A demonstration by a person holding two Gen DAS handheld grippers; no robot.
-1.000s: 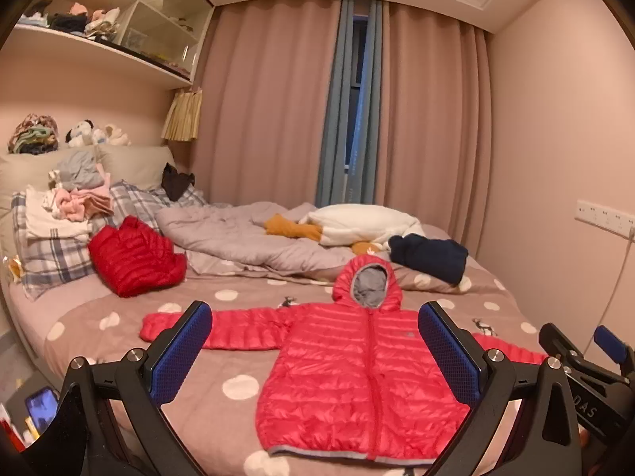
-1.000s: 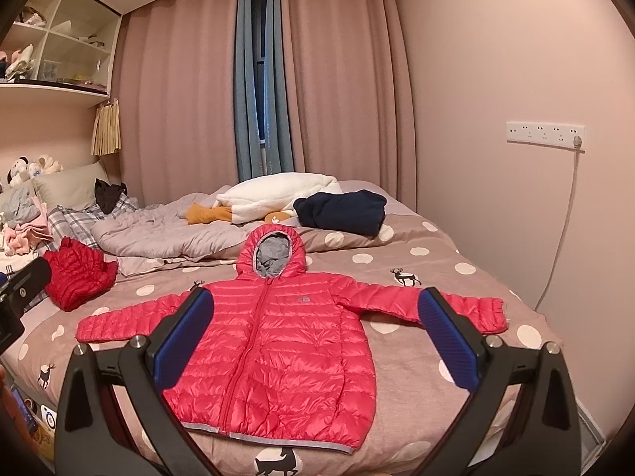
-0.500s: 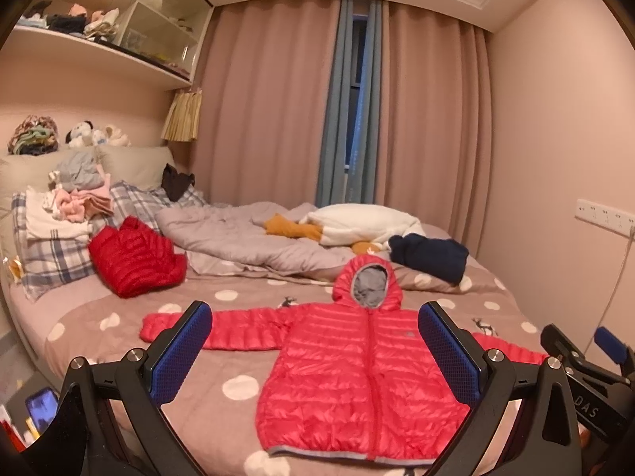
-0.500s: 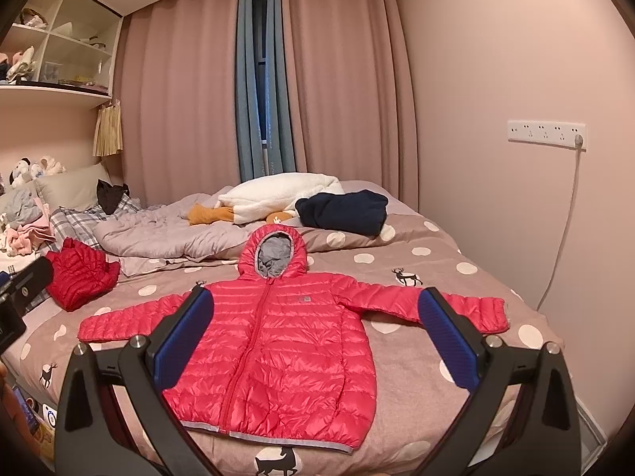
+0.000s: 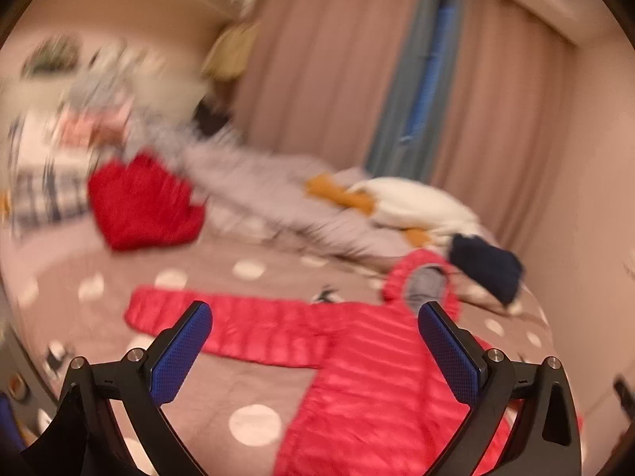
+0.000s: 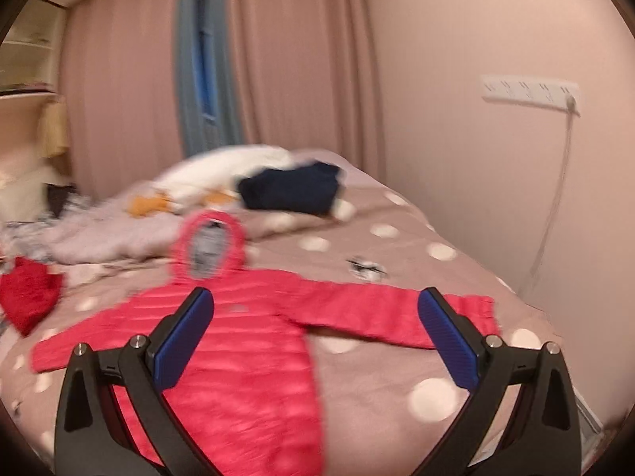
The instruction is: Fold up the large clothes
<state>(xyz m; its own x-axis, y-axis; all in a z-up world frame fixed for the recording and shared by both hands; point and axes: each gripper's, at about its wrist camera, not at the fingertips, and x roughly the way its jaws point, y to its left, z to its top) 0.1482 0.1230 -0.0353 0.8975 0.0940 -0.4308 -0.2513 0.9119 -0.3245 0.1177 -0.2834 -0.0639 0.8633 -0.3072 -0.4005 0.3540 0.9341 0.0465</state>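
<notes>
A red hooded puffer jacket [image 5: 369,361] lies flat on the bed, front up, both sleeves spread out; it also shows in the right wrist view [image 6: 254,341]. My left gripper [image 5: 315,351] is open and empty, above the jacket's left sleeve and shoulder. My right gripper [image 6: 315,351] is open and empty, above the jacket's right shoulder and sleeve [image 6: 397,313]. Both views are blurred by motion.
The bed has a pinkish-brown dotted cover [image 5: 246,424]. A folded red jacket [image 5: 139,202] lies at the left, a crumpled grey quilt [image 5: 278,190], white pillow [image 5: 412,202] and dark blue garment [image 6: 293,190] behind. A wall with sockets [image 6: 528,91] stands at the right.
Both grippers have moved forward and down toward the jacket; the left view swung left, the right view swung right. Both stay open and empty.
</notes>
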